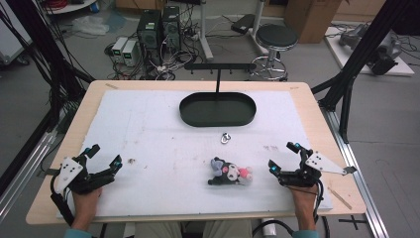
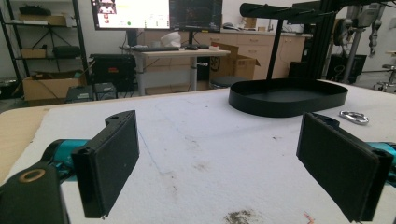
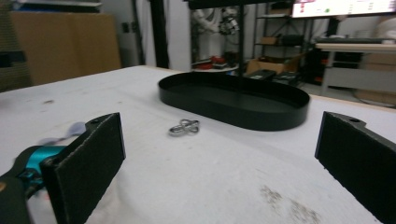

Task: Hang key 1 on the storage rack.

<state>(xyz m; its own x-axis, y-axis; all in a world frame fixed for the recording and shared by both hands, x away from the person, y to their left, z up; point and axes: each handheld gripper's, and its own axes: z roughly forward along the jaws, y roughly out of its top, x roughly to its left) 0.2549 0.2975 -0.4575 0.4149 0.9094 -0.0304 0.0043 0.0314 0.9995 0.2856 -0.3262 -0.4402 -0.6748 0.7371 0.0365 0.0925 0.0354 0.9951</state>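
On table, plush toy [image 1: 231,173], carabiner [image 1: 226,137], tray [image 1: 218,109]

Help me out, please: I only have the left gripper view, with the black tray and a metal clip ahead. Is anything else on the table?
Observer: Yes. In the high view, a small plush toy lies on the white mat, nearer the person than the metal clip.
Operator: Where is the right gripper relative to it?
Observer: The right gripper is to the toy's right, apart from it, jaws open.
Operator: Does the tray hold anything?
Observer: From above, the black tray shows a bare floor, apart from the post rising from it.
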